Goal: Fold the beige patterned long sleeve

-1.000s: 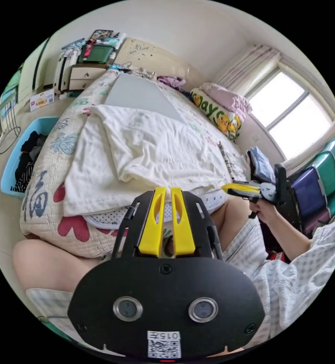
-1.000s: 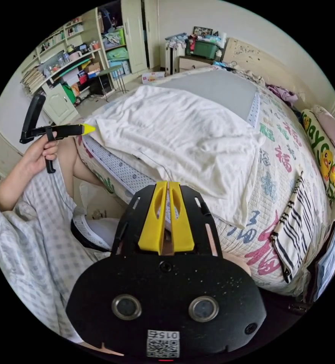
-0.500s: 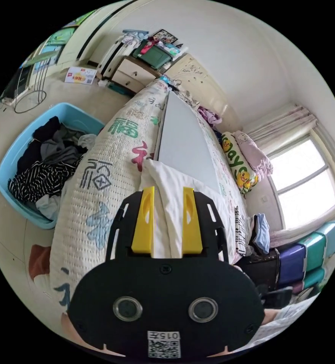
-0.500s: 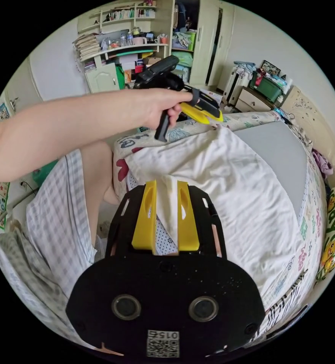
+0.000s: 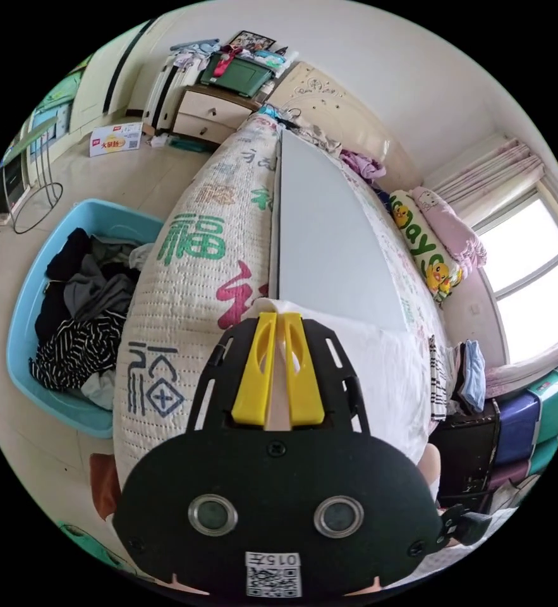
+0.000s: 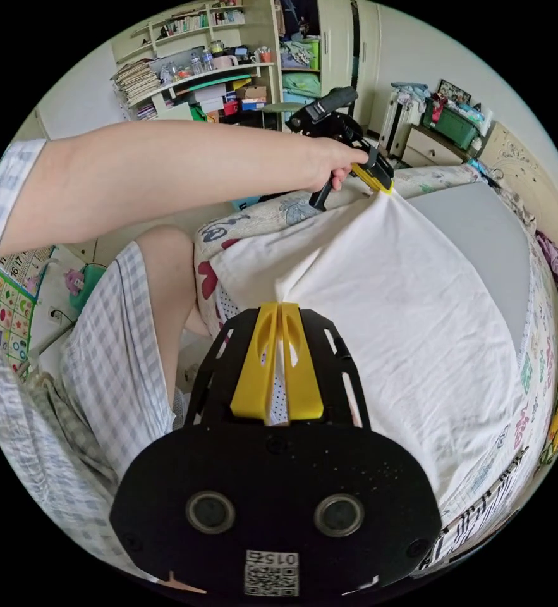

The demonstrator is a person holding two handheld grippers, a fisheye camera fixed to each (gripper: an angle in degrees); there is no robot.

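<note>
Arm (image 6: 165,171) outstretched — both grippers' jaws pinching cream garment (image 6: 405,303) on bed (image 5: 184,265).

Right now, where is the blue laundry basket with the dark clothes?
In the left gripper view, the blue basket stands on the floor at the picture's left, beside the quilted bed cover.

Daylight scene, bright and even. Main light src is the large white-framed window (image 5: 531,278) in the left gripper view, blown out to plain white w/ no detail. Shadows soft, faint. Strong fisheye bend twd the rims, black corners outside the circle in both views. Focus sharp overall; no motion blur visible.
</note>
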